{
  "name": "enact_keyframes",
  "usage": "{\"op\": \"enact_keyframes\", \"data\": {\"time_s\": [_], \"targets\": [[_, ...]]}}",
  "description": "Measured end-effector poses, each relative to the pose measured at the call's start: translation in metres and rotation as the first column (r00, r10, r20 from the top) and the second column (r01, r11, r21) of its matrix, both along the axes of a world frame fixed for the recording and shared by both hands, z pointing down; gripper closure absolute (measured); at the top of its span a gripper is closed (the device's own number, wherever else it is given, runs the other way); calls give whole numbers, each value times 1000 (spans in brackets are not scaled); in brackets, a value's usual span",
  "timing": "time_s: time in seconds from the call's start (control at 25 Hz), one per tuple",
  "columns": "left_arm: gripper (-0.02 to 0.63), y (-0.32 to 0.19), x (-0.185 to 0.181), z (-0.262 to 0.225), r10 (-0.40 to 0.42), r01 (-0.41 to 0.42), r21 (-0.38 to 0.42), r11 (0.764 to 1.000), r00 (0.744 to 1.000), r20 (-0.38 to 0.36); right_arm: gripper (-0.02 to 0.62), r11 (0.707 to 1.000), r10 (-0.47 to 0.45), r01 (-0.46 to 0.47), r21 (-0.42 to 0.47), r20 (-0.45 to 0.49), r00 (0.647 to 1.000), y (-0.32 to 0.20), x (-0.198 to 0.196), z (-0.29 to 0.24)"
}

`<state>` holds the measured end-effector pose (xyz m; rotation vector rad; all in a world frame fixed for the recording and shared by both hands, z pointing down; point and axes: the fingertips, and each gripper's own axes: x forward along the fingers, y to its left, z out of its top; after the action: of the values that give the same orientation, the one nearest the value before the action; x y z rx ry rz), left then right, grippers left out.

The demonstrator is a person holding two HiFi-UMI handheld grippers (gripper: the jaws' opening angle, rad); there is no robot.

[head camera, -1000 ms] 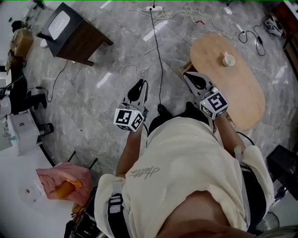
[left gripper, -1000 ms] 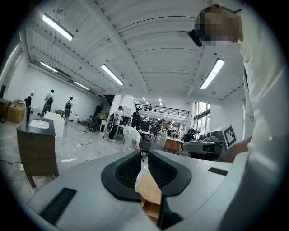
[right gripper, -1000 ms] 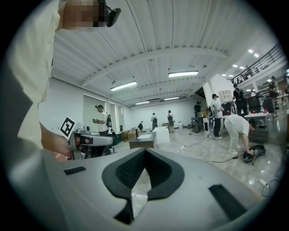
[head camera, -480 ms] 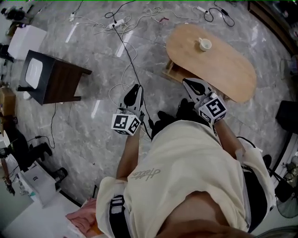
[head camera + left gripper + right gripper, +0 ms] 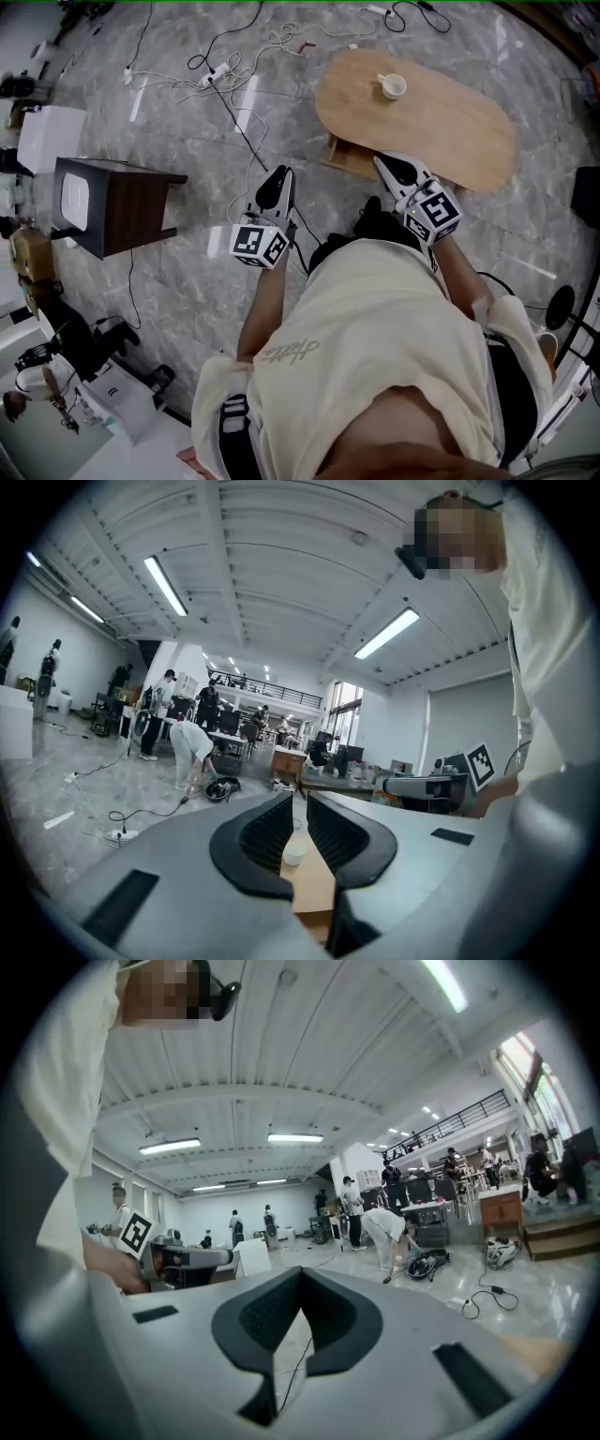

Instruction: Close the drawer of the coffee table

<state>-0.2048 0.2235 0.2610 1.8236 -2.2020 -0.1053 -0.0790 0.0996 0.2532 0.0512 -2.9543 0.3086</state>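
The oval wooden coffee table stands on the grey stone floor at the upper right of the head view, with a white cup on it. Its drawer juts out from the table's left side. My left gripper hangs over the floor left of the drawer, its jaws a narrow gap apart and empty. Through that gap in the left gripper view I see the tabletop and the cup. My right gripper hovers by the table's near edge, beside the drawer. It is shut and empty.
A dark side table stands at the left. A power strip and loose cables trail across the floor between it and the coffee table. A white box sits farther left. Several people stand in the hall beyond.
The head view has swung round: the coffee table has slid left and nearer to my grippers, and the drawer now shows. Both grippers keep their pose before the body.
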Motion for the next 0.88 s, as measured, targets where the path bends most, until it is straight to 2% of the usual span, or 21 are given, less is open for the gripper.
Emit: {"op": "enact_keyframes", "data": {"time_s": [0.08,0.2,0.28,0.56,0.88], "targets": [[552,-22,4,2,27,-27,-9,1000,1000,9,600,1000,17,-18,6,23,1000,-18,-1,1],[552,-54,12,10,64,-64,-27,998,998,17,600,996,21,-24,88,29,999,-39,3,7],[552,-77,19,16,90,-89,-35,995,996,20,600,994,29,-32,106,26,999,-55,11,14],[552,-145,48,14,190,-189,-40,981,981,36,600,989,142,-142,41,19,990,-108,51,34],[552,-193,55,15,289,-288,-51,956,957,26,600,973,231,-231,24,8,973,-146,58,45]]}}
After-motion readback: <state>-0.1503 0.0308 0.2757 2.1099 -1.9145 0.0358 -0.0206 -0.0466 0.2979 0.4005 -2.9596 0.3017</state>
